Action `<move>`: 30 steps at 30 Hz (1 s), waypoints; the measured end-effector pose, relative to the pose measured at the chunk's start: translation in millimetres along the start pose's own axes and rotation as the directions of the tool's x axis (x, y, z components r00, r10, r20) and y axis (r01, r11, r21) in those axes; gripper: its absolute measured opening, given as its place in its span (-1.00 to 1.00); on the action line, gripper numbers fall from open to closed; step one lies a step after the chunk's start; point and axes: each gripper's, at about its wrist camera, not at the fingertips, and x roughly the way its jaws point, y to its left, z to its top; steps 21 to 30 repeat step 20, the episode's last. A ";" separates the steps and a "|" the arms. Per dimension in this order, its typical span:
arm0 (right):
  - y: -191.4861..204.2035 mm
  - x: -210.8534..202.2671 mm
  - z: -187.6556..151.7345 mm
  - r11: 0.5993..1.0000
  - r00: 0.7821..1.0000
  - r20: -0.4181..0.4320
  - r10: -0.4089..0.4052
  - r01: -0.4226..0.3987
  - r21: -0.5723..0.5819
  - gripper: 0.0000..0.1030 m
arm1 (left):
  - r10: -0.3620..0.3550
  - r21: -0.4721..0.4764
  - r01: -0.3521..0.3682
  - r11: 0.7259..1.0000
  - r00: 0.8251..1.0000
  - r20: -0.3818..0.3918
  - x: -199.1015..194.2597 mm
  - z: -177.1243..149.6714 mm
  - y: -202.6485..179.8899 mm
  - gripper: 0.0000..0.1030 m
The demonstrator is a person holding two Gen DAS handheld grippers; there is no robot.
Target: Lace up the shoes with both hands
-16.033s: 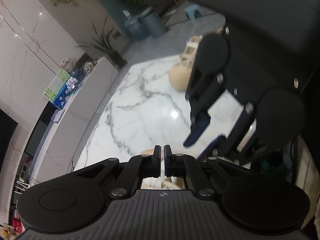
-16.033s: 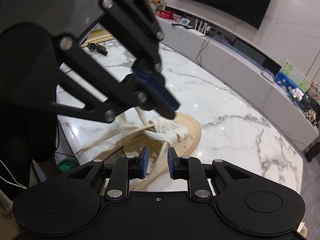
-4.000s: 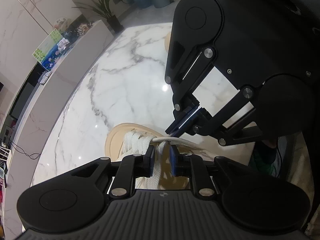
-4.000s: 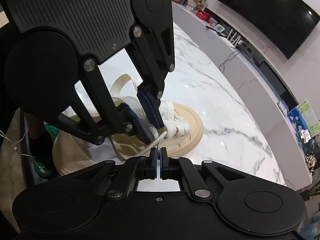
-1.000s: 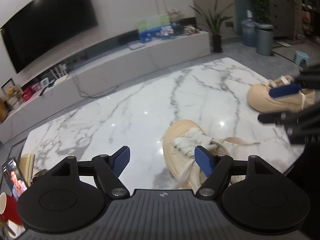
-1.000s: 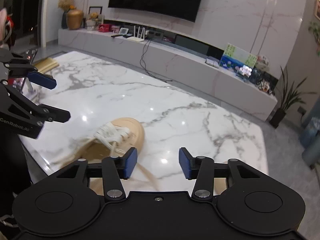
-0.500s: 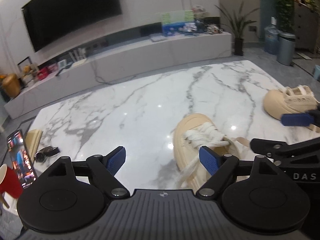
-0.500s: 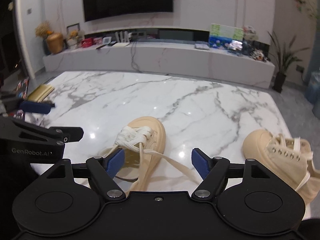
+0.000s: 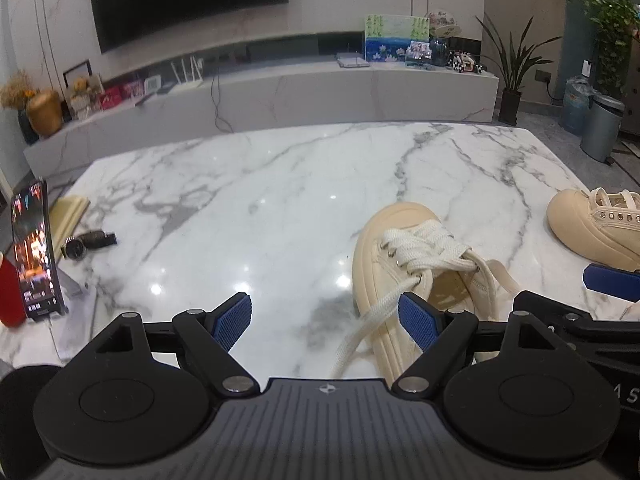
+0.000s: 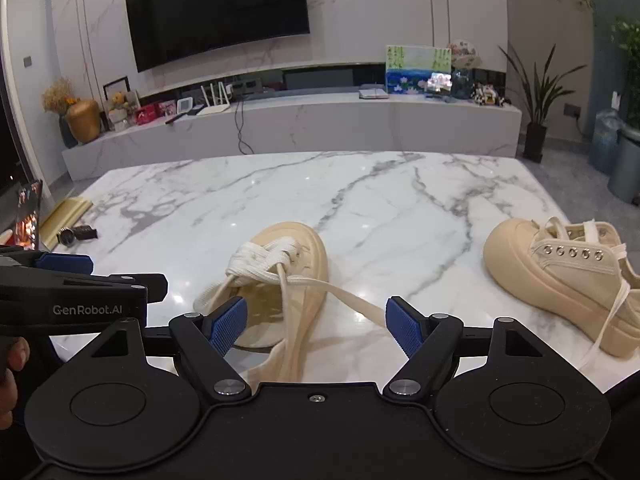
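A beige shoe (image 9: pixel 404 280) (image 10: pixel 296 276) with white laces crossed over its front stands on the marble table (image 9: pixel 260 208). Its loose lace ends (image 9: pixel 356 340) (image 10: pixel 352 300) trail off it onto the tabletop. A second beige shoe (image 9: pixel 588 224) (image 10: pixel 560 276) sits to the right, its eyelets empty and its lace loose. My left gripper (image 9: pixel 325 322) is open just short of the laced shoe, holding nothing. My right gripper (image 10: pixel 316 326) is also open and empty, behind the same shoe. In the right wrist view, the left gripper's fingers (image 10: pixel 68 264) show at the left edge.
At the table's left end stand a lit phone (image 9: pixel 34 252) on a holder, a red cup (image 9: pixel 10 296), a wristwatch (image 9: pixel 86 242) and a yellow box (image 9: pixel 70 212). A long low console (image 10: pixel 320 128) runs behind the table.
Four seconds ago both grippers were shut on lace ends at the shoe. Now both are open and drawn back. Over the last second both views rolled level and the right jaws widened.
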 end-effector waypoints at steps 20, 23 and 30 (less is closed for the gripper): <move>10.2 4.1 -6.9 0.999 0.999 -0.020 0.029 -0.029 -0.034 0.44 | -0.002 0.001 0.002 1.000 0.999 -0.033 3.4 -5.5 -4.5 0.56; 10.2 4.1 -6.9 0.999 0.999 -0.020 0.029 -0.029 -0.034 0.44 | -0.002 0.001 0.002 1.000 0.999 -0.033 3.4 -5.5 -4.5 0.56; 10.2 4.1 -6.9 0.999 0.999 -0.020 0.029 -0.029 -0.034 0.44 | -0.002 0.001 0.002 1.000 0.999 -0.033 3.4 -5.5 -4.5 0.56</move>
